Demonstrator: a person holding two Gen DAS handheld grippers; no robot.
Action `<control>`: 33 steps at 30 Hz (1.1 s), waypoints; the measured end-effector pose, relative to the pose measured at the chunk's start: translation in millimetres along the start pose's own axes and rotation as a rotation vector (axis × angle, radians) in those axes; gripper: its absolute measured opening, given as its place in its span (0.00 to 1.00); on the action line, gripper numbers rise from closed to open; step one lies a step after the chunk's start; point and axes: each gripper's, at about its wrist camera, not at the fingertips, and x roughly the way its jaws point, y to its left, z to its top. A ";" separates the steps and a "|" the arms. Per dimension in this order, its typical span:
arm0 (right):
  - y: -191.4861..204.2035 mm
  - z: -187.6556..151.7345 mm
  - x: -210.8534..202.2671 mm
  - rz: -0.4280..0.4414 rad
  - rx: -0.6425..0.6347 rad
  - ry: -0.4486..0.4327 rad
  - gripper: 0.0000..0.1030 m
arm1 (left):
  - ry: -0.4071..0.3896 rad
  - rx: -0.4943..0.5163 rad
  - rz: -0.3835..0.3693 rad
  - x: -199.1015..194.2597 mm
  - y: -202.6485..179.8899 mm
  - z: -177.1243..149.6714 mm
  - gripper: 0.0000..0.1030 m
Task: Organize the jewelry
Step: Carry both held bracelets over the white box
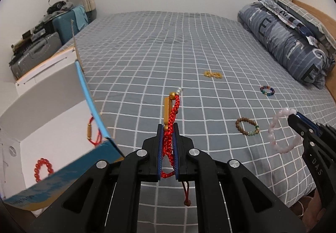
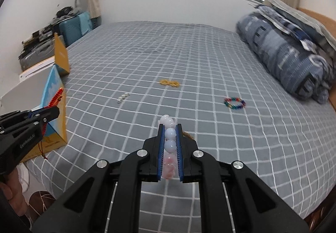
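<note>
My left gripper [image 1: 168, 127] is shut on a red braided cord bracelet [image 1: 171, 119] with a gold tube, held above the bed just right of an open white-lined box [image 1: 52, 125]. The box holds a red bead bracelet [image 1: 43, 168] and another red cord bracelet [image 1: 93, 133]. My right gripper [image 2: 169, 127] is shut on a pale pink bead bracelet [image 2: 168, 134], also seen in the left wrist view [image 1: 281, 132]. On the bed lie a yellow bracelet [image 1: 212, 74], a multicolour bead bracelet [image 1: 267, 90], a brown bead bracelet [image 1: 246, 126] and a small silver piece [image 2: 122, 97].
The grey checked bedspread [image 1: 168, 43] covers the bed. A rolled blue duvet [image 1: 289, 43] and pillows lie along the right side. Suitcases [image 1: 35, 54] and clutter stand beyond the left edge. The box's orange lid flap [image 2: 61, 54] stands upright.
</note>
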 end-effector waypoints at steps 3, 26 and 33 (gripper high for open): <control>13.8 15.2 0.8 0.017 -0.025 -0.001 0.09 | -0.013 -0.012 0.008 -7.0 10.7 5.6 0.07; 229.9 111.8 -25.6 0.319 -0.280 -0.121 0.09 | -0.019 -0.323 0.241 -58.5 210.0 4.3 0.08; 292.2 93.6 3.4 0.400 -0.336 -0.046 0.09 | 0.025 -0.389 0.299 -60.8 258.1 -18.0 0.08</control>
